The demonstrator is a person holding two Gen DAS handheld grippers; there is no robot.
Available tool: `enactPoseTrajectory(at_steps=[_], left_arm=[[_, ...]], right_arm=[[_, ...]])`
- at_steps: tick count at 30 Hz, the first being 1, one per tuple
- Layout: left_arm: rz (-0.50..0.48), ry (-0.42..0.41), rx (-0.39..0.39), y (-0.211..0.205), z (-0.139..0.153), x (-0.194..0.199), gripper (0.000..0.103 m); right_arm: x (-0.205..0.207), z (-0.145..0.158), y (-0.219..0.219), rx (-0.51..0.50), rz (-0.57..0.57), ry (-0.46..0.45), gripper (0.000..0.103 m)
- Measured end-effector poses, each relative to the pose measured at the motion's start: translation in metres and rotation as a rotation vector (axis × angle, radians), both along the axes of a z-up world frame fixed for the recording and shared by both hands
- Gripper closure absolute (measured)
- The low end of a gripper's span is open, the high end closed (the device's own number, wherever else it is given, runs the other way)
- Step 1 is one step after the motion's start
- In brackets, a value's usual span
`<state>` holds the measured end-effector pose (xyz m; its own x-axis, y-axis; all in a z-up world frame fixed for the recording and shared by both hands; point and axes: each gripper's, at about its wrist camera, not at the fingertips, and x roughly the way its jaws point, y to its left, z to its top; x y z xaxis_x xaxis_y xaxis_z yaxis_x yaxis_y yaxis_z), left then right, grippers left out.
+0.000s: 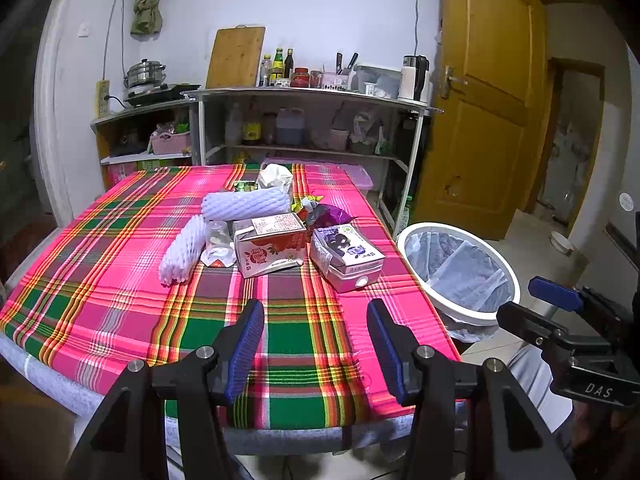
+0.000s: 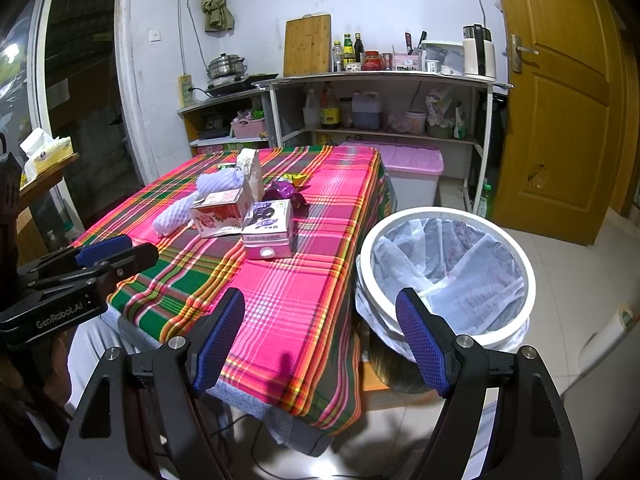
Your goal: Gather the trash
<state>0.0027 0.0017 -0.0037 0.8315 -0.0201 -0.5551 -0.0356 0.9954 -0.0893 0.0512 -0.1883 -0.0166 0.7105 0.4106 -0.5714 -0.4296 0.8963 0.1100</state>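
Trash lies in a pile on the plaid-clothed table (image 1: 120,248): a red-and-white carton (image 1: 270,246), a purple carton (image 1: 346,258), two white foam fruit nets (image 1: 182,252), a clear plastic cup (image 1: 218,236), a purple wrapper (image 1: 330,214) and a crumpled paper bag (image 1: 276,176). A white bin (image 2: 446,272) with a clear liner stands on the floor to the table's right. My left gripper (image 1: 316,344) is open and empty over the table's near edge. My right gripper (image 2: 320,340) is open and empty between the table corner and the bin.
Metal shelves (image 1: 312,128) with bottles, a kettle and a cooker stand behind the table. A pink-lidded storage box (image 2: 412,172) sits on the floor beyond the bin. A wooden door (image 2: 560,92) stands at right. A tissue box (image 2: 44,152) rests on a stand at left.
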Motion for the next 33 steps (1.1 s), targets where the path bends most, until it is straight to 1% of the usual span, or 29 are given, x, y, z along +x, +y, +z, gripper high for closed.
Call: enactPoseTrajectory(at_steps=[33], left_arm=[[0.002,-0.001,-0.002,-0.0006,0.0008,-0.0004,0.05]], right_arm=[[0.0013,-0.0017,-0.0003,-0.003,0.0,-0.001,0.025]])
